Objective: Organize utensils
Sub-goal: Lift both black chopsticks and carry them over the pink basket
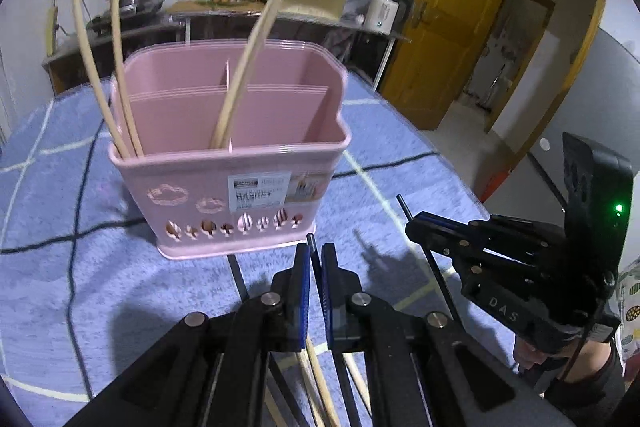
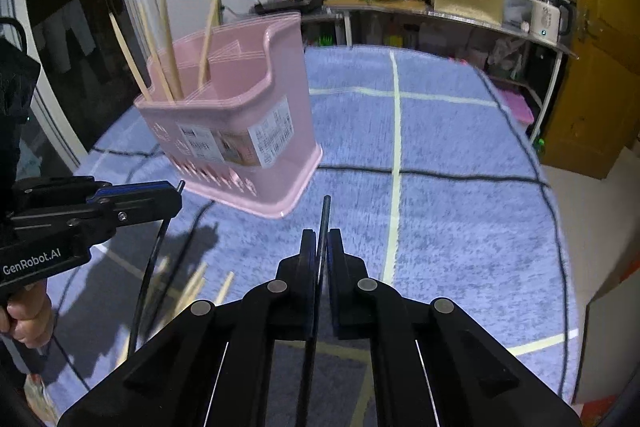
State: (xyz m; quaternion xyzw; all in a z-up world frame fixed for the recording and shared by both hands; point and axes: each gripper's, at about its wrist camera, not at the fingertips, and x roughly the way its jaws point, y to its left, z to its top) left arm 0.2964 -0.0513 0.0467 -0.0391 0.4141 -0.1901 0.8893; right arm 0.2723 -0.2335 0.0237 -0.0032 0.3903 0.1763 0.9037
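blue checked cloth (image 2: pixel 460 155) has lots of free room right of the pink basket (image 1: pixel 224 187).
left gripper (image 1: pixel 316 259) and right gripper (image 2: pixel 322 247) each pinch one dark chopstick (image 2: pixel 325 219), tip toward the basket.

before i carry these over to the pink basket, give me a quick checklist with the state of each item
1. Left gripper shut on a black chopstick: ok.
2. Right gripper shut on a black chopstick: ok.
3. Pink basket upright on the blue cloth: ok.
4. Free compartment: the right side of the basket looks empty; ok.
5. Wooden chopsticks already lean out of the basket, could get knocked: not ok.
6. Grip firm enough for carrying: cannot tell.
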